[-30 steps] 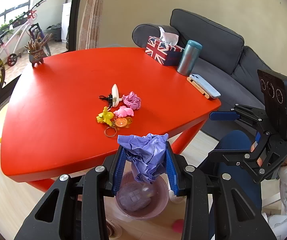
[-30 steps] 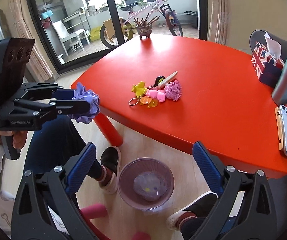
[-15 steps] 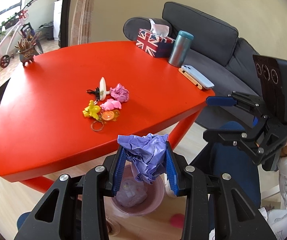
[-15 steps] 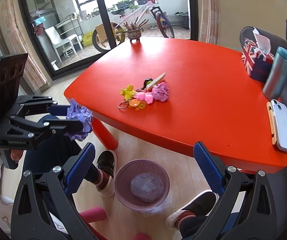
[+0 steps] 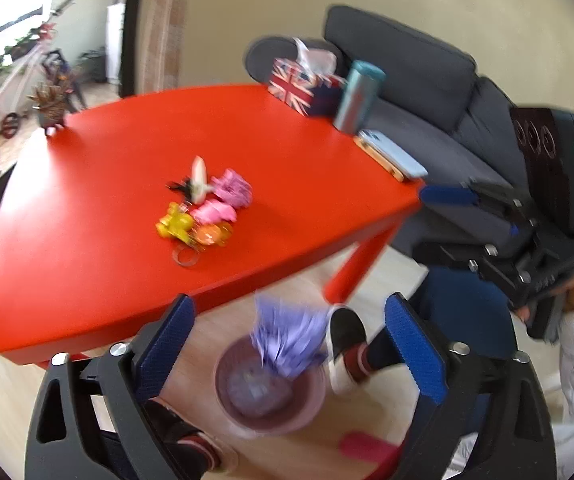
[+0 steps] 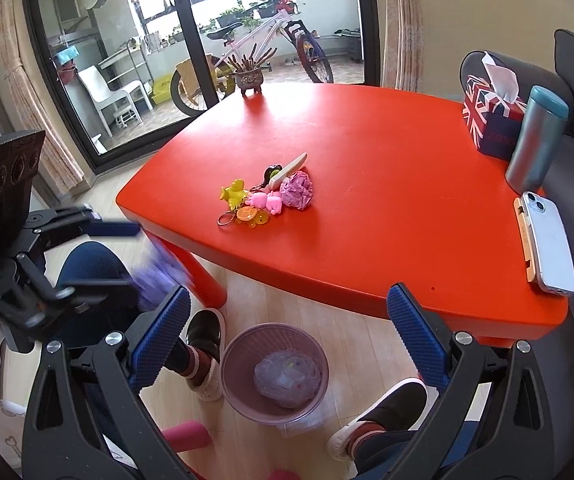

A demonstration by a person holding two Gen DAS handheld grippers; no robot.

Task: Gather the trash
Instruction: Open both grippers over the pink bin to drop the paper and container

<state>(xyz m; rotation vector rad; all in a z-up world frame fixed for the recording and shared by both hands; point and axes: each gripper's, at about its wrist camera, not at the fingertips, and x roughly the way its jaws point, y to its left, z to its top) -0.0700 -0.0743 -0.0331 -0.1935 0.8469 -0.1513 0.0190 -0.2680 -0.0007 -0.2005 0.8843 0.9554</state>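
Observation:
My left gripper (image 5: 289, 308) hangs above the purple waste bin (image 5: 223, 380) on the floor, and its jaws are opening. A crumpled purple paper (image 5: 287, 336) falls blurred between them, touching neither pad. In the right wrist view the left gripper (image 6: 135, 254) is at the left, with the purple paper (image 6: 159, 276) dropping below it. My right gripper (image 6: 287, 296) stands open and empty over the bin (image 6: 231, 360), which holds a pale wad (image 6: 287, 376). A crumpled pink paper (image 6: 298, 190) lies on the red table (image 6: 367, 140).
Keychain toys (image 6: 247, 204) lie against the pink paper. A flag tissue box (image 6: 487, 120), a teal flask (image 6: 535, 144) and a phone (image 6: 551, 248) line the table's right edge. A small pot (image 6: 249, 76) stands at the far edge. A person's shoes (image 6: 203, 344) flank the bin.
The left jaws have sprung wide apart and let go of the purple paper, which now drops toward the bin. The right gripper stays open and has shifted only slightly.

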